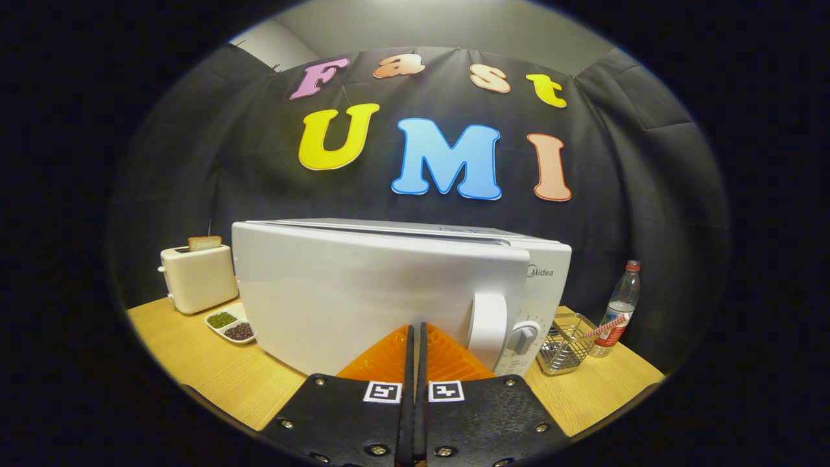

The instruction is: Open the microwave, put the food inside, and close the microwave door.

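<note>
The counter [214, 370] has a light wood-grain top and runs the full width of the booth. Directly behind it hangs the black cloth wall [214, 168], creased in vertical folds and wrapping round at both sides. Above the cloth, a plain pale wall or ceiling surface [441, 26] is visible; which of the two cannot be determined through the fisheye distortion. Lighting is even, leaving a soft sheen on the wood and no hard shadows.

A white microwave [389, 292] is seen standing upright on the wooden table, just ahead of the fingertips. Its door [363, 298] is swung slightly ajar, with the white handle [487, 322] beside the control dials [522, 337].
</note>
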